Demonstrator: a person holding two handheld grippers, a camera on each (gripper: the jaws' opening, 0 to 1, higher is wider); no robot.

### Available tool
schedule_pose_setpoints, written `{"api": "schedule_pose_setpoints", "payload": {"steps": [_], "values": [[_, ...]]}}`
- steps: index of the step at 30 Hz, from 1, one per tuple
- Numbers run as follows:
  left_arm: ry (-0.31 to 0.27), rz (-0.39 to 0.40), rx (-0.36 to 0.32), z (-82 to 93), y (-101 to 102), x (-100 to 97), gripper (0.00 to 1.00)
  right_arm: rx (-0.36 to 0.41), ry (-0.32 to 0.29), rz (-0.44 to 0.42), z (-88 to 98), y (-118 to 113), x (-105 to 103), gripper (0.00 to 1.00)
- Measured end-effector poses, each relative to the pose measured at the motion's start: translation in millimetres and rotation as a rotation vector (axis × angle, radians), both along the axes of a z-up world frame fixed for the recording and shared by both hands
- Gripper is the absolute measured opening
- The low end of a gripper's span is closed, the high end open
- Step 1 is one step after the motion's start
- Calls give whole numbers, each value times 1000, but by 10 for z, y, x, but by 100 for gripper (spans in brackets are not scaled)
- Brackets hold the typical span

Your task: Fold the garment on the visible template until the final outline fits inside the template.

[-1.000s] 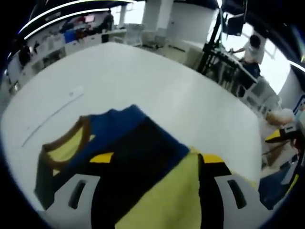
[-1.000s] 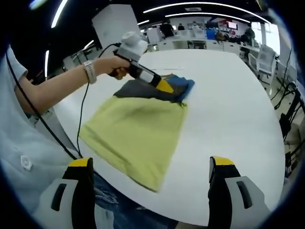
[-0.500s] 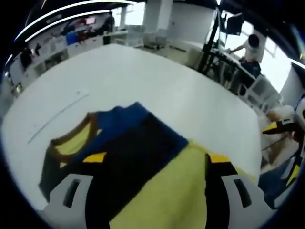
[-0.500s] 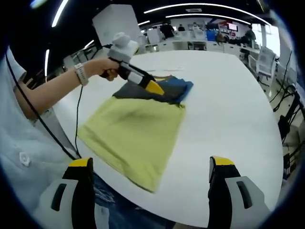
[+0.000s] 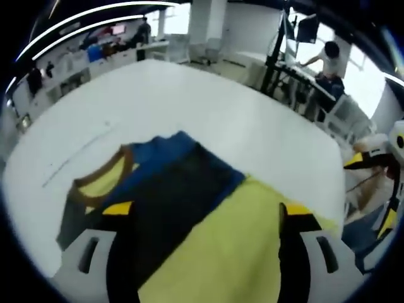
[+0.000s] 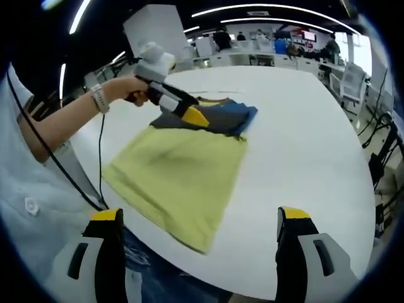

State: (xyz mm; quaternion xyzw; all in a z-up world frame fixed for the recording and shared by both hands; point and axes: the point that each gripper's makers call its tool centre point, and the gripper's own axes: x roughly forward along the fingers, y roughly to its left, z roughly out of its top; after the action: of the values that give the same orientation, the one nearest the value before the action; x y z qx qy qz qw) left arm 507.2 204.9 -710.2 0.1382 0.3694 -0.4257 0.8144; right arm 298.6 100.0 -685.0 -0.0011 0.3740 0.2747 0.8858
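- Yellow-green cloth makes up most of the garment (image 6: 183, 173), with a dark grey band, a blue part and a brown-trimmed neck at its far end.
- It lies folded flat on the white desk (image 6: 303, 158), its near end at the desk's edge.
- The left gripper (image 6: 192, 116) hovers over the grey band, jaws spread, holding nothing.
- The right gripper (image 6: 199, 252) is spread, clear of the cloth.

Close over the cloth, and far back from the edge

Left gripper view: low above garment (image 5: 189, 214), facing across desk (image 5: 208, 107). Right gripper view: farther off, looking at same garment and left gripper (image 6: 189, 115).
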Motion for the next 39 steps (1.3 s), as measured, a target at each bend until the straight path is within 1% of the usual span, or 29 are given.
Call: {"api": "schedule_pose_setpoints", "payload": {"steps": [2, 3, 8, 29, 31, 33, 39], "values": [[0, -7, 7, 1, 13, -29, 100, 2, 0, -1, -2, 13, -4, 100], [2, -9, 7, 7, 20, -37, 99, 3, 0, -2, -4, 23, -6, 100], [18, 11, 6, 20, 84, -71, 100, 4, 1, -4, -8, 56, -17, 100], [-3, 59, -20, 192, 317, -190, 100, -2, 4, -5, -22, 131, -33, 100], [-4, 64, -36, 216, 338, -181, 100, -1, 3, -6, -19, 144, -29, 100], [11, 67, -60, 242, 334, -208, 100, -1, 3, -5, -20, 149, -28, 100], [1, 70, -52, 257, 398, -230, 100, -3, 7, 0, -32, 173, -24, 100]]}}
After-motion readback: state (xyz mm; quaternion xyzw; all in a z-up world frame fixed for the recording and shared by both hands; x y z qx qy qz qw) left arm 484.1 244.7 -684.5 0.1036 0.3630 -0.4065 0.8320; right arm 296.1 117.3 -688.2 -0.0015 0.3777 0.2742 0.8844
